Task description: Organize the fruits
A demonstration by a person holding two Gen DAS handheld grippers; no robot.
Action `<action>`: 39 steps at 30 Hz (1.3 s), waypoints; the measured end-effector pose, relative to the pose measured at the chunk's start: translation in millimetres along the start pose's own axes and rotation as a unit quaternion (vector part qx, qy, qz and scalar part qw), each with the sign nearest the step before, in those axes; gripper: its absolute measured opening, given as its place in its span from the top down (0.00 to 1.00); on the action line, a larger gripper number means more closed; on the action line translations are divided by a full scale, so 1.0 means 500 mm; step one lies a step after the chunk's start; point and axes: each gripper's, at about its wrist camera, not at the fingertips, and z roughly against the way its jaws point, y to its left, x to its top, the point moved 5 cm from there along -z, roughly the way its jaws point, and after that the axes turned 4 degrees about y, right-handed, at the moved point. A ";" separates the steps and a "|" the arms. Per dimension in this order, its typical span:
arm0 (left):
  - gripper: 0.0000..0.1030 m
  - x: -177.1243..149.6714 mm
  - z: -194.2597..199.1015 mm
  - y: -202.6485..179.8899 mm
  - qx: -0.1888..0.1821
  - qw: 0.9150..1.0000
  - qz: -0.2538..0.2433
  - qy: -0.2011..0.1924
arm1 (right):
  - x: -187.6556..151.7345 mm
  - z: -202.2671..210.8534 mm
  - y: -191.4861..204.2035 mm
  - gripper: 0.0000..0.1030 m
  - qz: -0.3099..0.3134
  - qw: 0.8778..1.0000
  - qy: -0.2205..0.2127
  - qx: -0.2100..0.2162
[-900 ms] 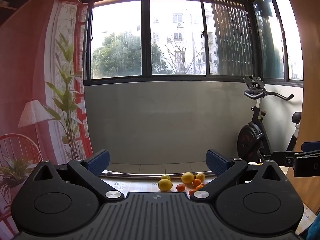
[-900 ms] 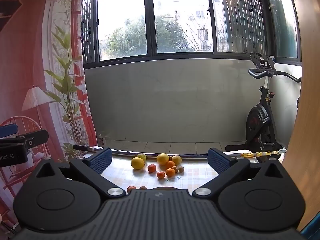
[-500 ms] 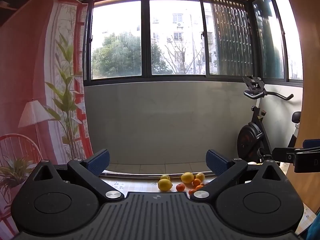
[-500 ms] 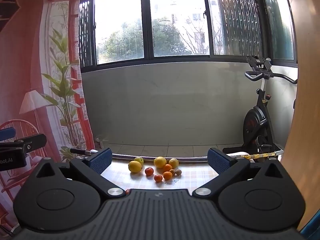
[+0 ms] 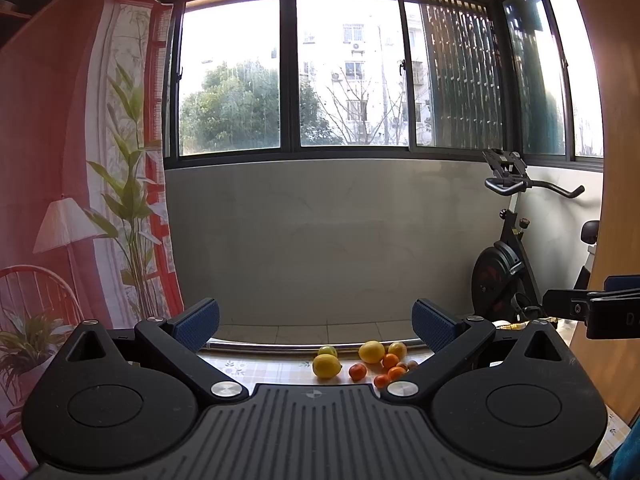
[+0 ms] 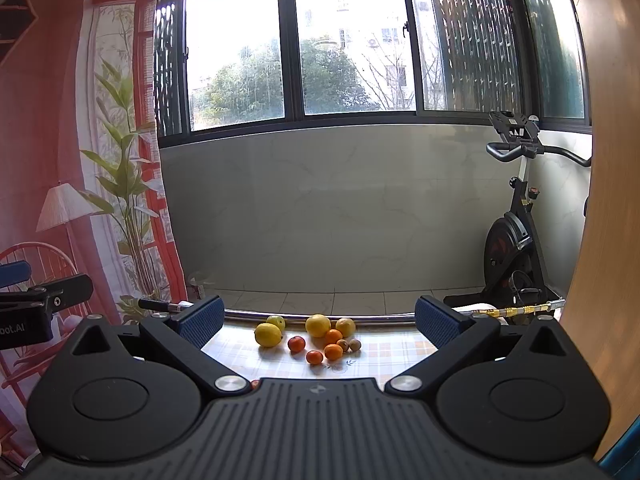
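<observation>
Both the left gripper [image 5: 315, 320] and the right gripper [image 6: 319, 319] stand wide and hold nothing. Ahead of them, between the fingers, the fruits [image 6: 318, 338] lie loose on the checked counter [image 6: 384, 354]: yellow lemons behind, small oranges and two brown ones in front.

Fruits [image 6: 316, 336] clustered on table [image 6: 392, 354], exercise bike [image 6: 516, 232] apparently behind-right.

Left gripper [image 5: 315, 320] matte black, ribbed grey-black housing, round recessed discs each side, silver pivot screws, angled arms ending in blue textured pads [image 5: 198, 317], right gripper [image 6: 318, 317] of identical build, white lettering on the left gripper's side in the right wrist view
</observation>
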 end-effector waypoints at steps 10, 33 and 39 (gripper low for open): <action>0.00 0.000 0.000 0.000 0.000 1.000 0.000 0.000 | -0.001 0.000 0.002 0.00 0.000 1.000 -0.002 0.000; 0.00 -0.002 -0.001 0.001 0.000 1.000 0.004 0.001 | -0.002 0.000 0.006 0.00 0.000 1.000 -0.003 -0.001; 0.00 -0.001 0.001 0.002 0.000 1.000 0.009 0.002 | -0.001 0.002 0.007 0.00 0.000 1.000 -0.003 0.000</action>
